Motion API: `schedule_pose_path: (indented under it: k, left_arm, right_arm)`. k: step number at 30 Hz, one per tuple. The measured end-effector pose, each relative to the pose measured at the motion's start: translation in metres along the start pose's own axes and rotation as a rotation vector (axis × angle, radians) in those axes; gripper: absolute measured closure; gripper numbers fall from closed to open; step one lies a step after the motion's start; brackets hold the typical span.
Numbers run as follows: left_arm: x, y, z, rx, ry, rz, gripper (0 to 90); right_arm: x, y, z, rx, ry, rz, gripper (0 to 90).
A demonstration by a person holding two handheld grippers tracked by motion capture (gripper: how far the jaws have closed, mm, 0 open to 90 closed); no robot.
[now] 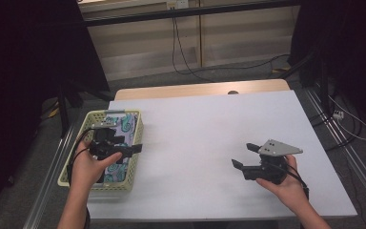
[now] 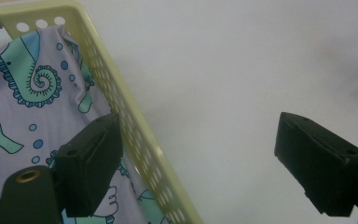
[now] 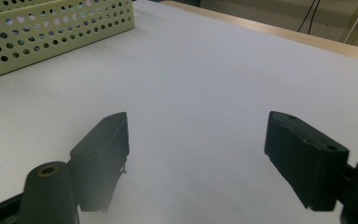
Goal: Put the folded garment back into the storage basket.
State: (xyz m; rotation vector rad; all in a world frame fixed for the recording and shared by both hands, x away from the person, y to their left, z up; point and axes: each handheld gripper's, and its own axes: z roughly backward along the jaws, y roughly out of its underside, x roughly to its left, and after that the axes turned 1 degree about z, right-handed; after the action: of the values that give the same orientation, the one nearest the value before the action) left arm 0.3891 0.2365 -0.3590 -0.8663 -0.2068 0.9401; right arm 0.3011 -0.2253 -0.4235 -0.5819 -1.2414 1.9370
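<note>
A pale yellow perforated basket (image 1: 138, 125) stands at the table's left edge. Inside it lies a lilac cloth (image 1: 125, 125) printed with teal seahorses. My left gripper (image 1: 129, 145) hovers over the basket's right wall, open, with nothing between its fingers. In the left gripper view the basket (image 2: 135, 126) rim runs between the jaws; one jaw is over the cloth (image 2: 28, 93), the other over bare table. My right gripper (image 1: 244, 155) is held low over the table's right part, open and empty, pointing left. In the right gripper view the basket (image 3: 51, 28) sits far off at upper left.
The white table top (image 1: 195, 133) has a wooden strip along its far edge. Cables trail on the floor behind it. Metal rails run along both sides of the table.
</note>
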Motion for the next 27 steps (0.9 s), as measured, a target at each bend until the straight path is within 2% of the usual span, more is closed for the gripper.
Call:
schedule_pose_path:
  k: [6, 10, 19, 23, 27]
  left_arm:
    - [-0.002, 0.006, 0.002, -0.018, 0.013, -0.004, 15.0]
    - [-0.004, 0.01, 0.002, -0.035, 0.037, -0.001, 14.7]
    - [-0.007, 0.02, 0.004, -0.072, 0.049, -0.01, 13.9]
    - [-0.008, 0.024, 0.004, -0.072, 0.055, -0.023, 13.6]
    - [-0.009, 0.028, 0.004, -0.091, 0.065, -0.018, 13.4]
  right_arm:
    - [-0.003, 0.003, 0.004, 0.006, 0.008, -0.001, 22.4]
    - [-0.003, 0.005, 0.007, 0.011, 0.013, 0.001, 22.4]
    - [-0.007, 0.009, 0.014, 0.016, 0.023, -0.005, 22.4]
    - [-0.008, 0.011, 0.017, 0.016, 0.025, -0.005, 22.4]
    - [-0.009, 0.011, 0.02, 0.014, 0.029, -0.011, 22.4]
